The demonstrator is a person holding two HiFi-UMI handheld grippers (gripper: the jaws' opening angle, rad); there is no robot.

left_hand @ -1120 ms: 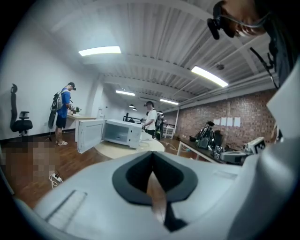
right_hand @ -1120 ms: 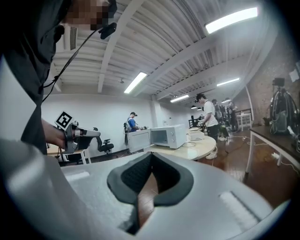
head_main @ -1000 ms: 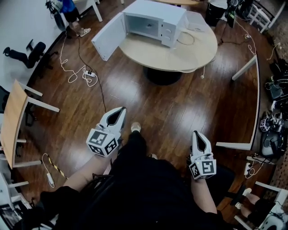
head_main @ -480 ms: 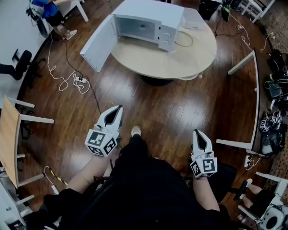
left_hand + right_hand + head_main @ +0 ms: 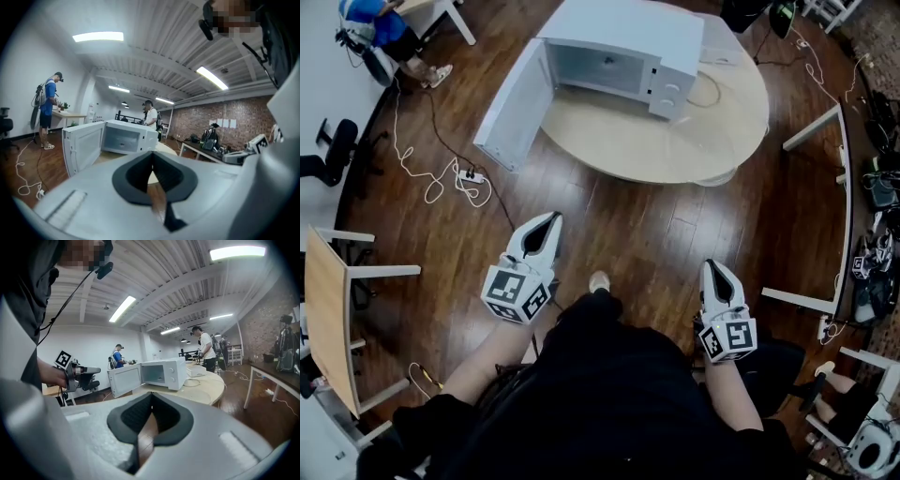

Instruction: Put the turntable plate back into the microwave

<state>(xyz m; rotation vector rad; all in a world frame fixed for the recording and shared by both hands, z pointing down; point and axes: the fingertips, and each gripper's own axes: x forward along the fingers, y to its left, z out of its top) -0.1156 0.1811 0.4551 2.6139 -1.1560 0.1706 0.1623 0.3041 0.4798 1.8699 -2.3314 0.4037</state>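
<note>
The white box-shaped microwave (image 5: 619, 42) stands on the round pale wooden worktop (image 5: 675, 145), with its door (image 5: 514, 108) open to the left past the worktop's edge. A looped cable (image 5: 705, 91) lies just right of it. Nearer, over the dark plank floor (image 5: 647, 234), the left gripper (image 5: 549, 220) and the right gripper (image 5: 712, 267) flank the person's legs, well apart from the worktop.

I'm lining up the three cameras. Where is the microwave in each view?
Head view: microwave at top centre, door swung open toward the left.
Left gripper view: microwave left of centre, door open at its left.
Right gripper view: microwave near the centre, door open at its left.
Shared landmark: the round table it stands on.
</note>
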